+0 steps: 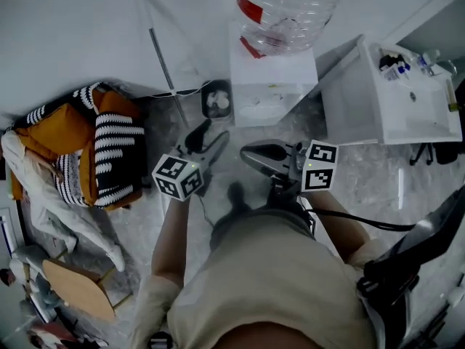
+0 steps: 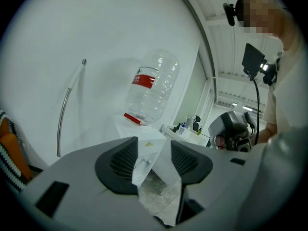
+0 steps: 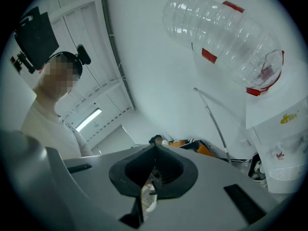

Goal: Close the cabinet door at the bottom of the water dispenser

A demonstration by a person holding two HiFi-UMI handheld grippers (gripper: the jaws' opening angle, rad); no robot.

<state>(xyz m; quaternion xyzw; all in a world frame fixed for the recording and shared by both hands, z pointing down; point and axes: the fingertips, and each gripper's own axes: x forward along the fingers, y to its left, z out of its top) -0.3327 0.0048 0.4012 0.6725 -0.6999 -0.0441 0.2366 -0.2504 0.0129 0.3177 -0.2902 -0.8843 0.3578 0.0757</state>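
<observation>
The white water dispenser [image 1: 272, 75] stands against the wall with a clear bottle [image 1: 287, 2] upside down on top. From this steep angle its bottom cabinet door does not show. Both grippers hover in front of it, above the floor. My left gripper [image 1: 207, 138] points at the dispenser; its jaws stand apart with nothing between them [image 2: 151, 160], and the dispenser's white front shows through the gap. My right gripper [image 1: 248, 153] is beside it, jaws together and empty [image 3: 154, 170]. The bottle [image 3: 226, 37] and the dispenser [image 3: 281, 143] fill the right of the right gripper view.
An orange and striped bundle of cushions [image 1: 102, 147] lies on the floor at left. A thin metal rod [image 1: 163, 57] leans on the wall. A small dark bin [image 1: 216, 102] sits left of the dispenser. A white counter [image 1: 392, 107] with bottles stands at right.
</observation>
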